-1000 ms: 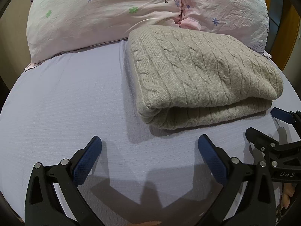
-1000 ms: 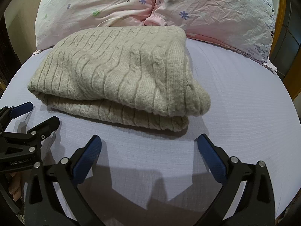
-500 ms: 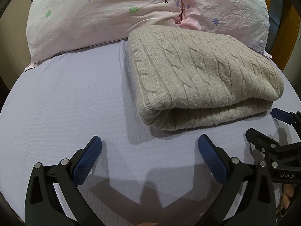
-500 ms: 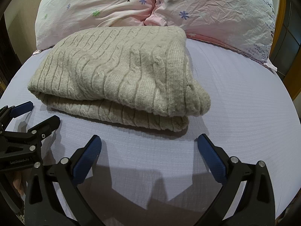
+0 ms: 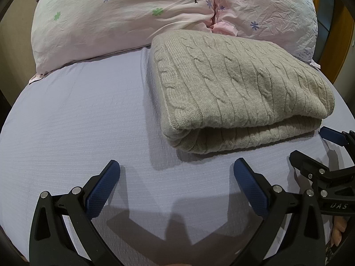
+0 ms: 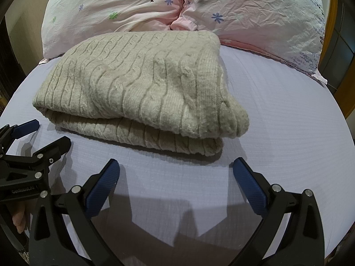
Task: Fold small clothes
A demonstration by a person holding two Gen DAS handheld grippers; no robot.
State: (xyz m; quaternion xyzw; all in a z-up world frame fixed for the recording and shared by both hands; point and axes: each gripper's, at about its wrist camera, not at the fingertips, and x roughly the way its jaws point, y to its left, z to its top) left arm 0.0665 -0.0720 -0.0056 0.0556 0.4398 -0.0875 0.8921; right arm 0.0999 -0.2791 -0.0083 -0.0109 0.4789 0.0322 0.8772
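Sweater (image 5: 239, 93), beige cable-knit, is lying folded in a thick rectangular bundle on the lavender bed sheet (image 5: 77, 115). Raised rope-like cables and ribs are running across its upper face; the fold is showing as two stacked layers along the near edge, with the top layer slightly overhanging the lower one. A plain knit band is edging one side, at 9 o'clock in the left wrist view and at 3 o'clock in the right wrist view. The far edge of the bundle is resting against two pink floral pillows (image 5: 124, 17) at 12 o'clock, one of them printed with a small tree.

Left claw (image 5: 176, 173) is hovering low over the sheet at 6 o'clock of the bundle, jaws spread wide and gripping nothing. Right claw (image 6: 176, 173) is sitting beside it, jaws likewise spread wide and empty. Each claw is appearing in the other's view, just short of the sweater's near edge and not touching it.
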